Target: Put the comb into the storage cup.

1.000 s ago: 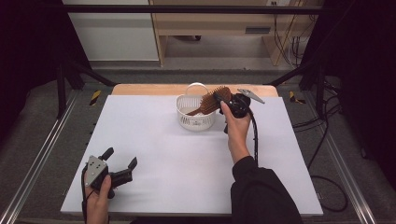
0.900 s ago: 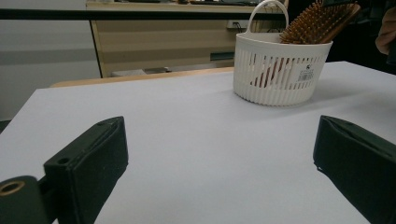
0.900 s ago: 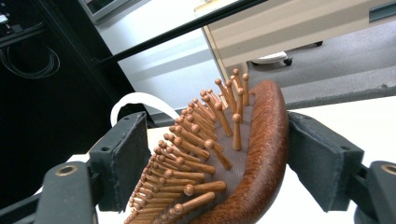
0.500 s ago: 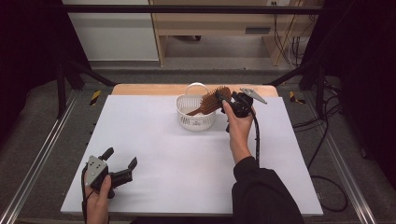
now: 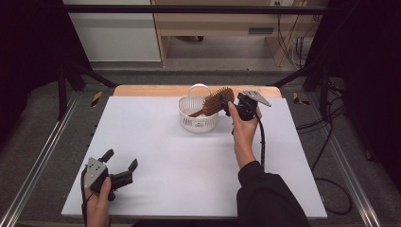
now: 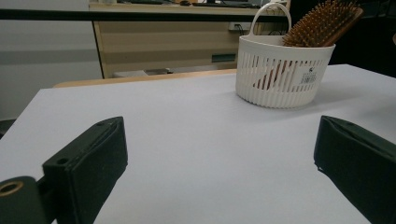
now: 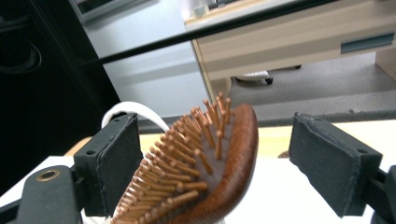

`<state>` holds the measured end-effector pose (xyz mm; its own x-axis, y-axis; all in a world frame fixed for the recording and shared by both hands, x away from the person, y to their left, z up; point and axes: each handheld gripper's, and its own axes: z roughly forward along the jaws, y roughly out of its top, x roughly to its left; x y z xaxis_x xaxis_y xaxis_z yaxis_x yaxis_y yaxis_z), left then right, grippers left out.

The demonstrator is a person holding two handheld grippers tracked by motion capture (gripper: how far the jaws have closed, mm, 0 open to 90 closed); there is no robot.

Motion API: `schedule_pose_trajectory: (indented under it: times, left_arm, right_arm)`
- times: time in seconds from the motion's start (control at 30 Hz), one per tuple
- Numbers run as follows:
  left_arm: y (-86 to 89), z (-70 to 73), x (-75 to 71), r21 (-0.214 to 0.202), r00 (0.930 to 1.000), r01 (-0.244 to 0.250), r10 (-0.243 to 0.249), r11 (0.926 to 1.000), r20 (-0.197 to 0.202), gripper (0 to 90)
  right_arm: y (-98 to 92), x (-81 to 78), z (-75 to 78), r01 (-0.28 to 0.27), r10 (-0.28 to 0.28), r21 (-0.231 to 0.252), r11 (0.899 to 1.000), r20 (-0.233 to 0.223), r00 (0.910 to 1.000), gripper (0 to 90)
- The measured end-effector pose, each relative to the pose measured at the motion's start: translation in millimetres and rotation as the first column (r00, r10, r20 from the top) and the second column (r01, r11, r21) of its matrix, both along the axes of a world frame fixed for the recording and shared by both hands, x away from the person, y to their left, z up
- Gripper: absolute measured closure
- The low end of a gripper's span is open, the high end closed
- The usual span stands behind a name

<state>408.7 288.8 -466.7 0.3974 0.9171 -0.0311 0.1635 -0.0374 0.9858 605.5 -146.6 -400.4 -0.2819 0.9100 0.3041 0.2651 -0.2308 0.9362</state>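
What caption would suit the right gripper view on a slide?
Wooden hairbrush, head up in a white basket, stands between the open jaws of the right hand-held gripper, which have just been opening.

Hairbrush (image 7: 224,158): glossy brown wood, wooden bristles
Basket (image 6: 280,70): white slotted plastic
Table (image 5: 156,142): smooth matt white

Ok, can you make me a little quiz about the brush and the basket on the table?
1. True or false: the hairbrush lies flat on the table.
2. Which colour is the basket: A white, B blue, C black?
3. Fill in: the right gripper has its jaws ____ around the brush head.

Key: 1 false, it leans in the basket, handle down. 2 A. 3 open; they have just been opening, and the far pad stands clear.
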Motion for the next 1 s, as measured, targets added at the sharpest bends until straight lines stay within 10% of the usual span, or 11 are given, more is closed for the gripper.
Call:
schedule_pose_trajectory:
  times: [0.63,1.0]
  left_arm:
    - [5.2,-2.3,2.6,0.01,0.9978,-0.064,0.064,0.9979,0.017,2.4]
    - [2.6,-1.0,1.6,0.022,0.9988,-0.046,0.045,0.9987,0.02,2.2]
  right_arm:
    - [-25.8,-5.1,7.3,-0.051,0.051,0.046,0.998,0.006,0.9987,17.0]
    - [-23.7,-7.7,13.8,-0.034,0.037,-0.064,0.997,0.043,0.9984,9.0]
